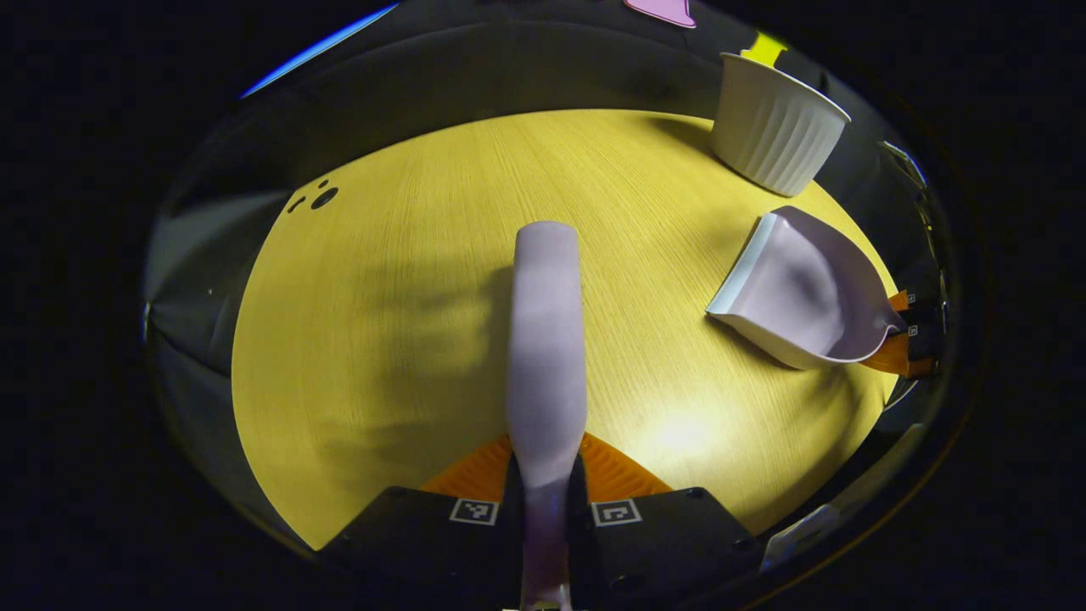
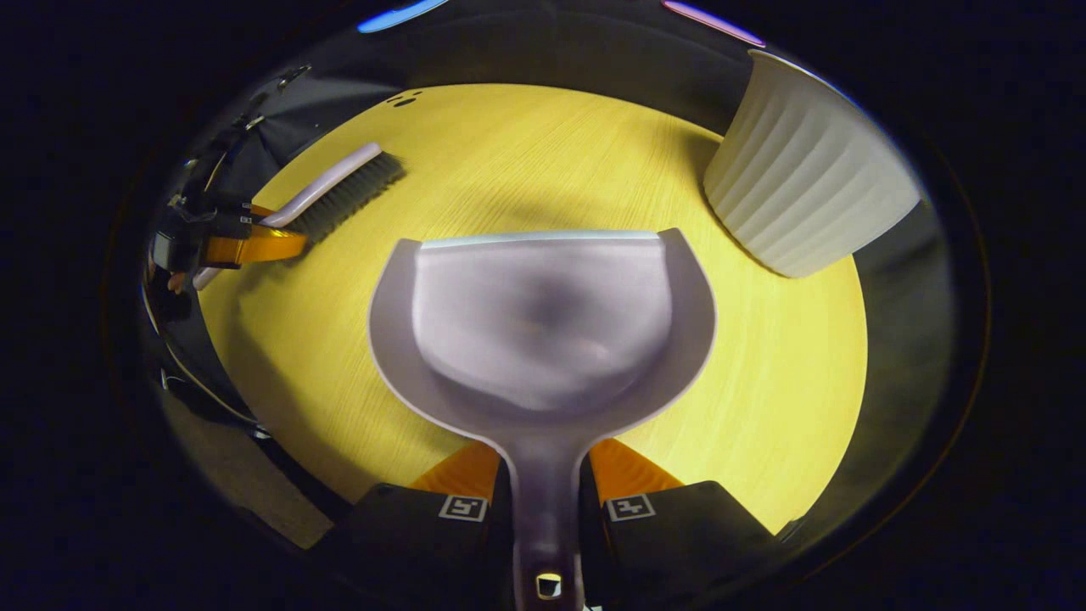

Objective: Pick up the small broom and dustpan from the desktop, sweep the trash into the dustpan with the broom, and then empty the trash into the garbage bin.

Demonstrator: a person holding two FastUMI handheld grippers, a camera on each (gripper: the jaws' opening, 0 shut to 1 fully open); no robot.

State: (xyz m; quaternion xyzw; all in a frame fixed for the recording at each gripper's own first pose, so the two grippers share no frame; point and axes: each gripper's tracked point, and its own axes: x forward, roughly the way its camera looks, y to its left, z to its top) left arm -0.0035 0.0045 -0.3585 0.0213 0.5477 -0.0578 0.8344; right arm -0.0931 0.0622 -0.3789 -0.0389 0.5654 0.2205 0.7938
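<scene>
Left gripper (image 1: 547, 475): you have it clenched on the small broom's (image 1: 547, 339) handle, both fingers pressing its sides.
Right gripper (image 2: 543, 492): you grip the dustpan's (image 2: 543, 322) handle between both fingers.
Broom: held above the yellow wooden desktop (image 1: 407, 339), well left of the garbage bin (image 1: 774, 123); bristles face down in the right gripper view.
Dustpan: just in front of the bin, open mouth facing away from you.
Bin: white, ribbed, upright at the desktop's far right edge.
</scene>
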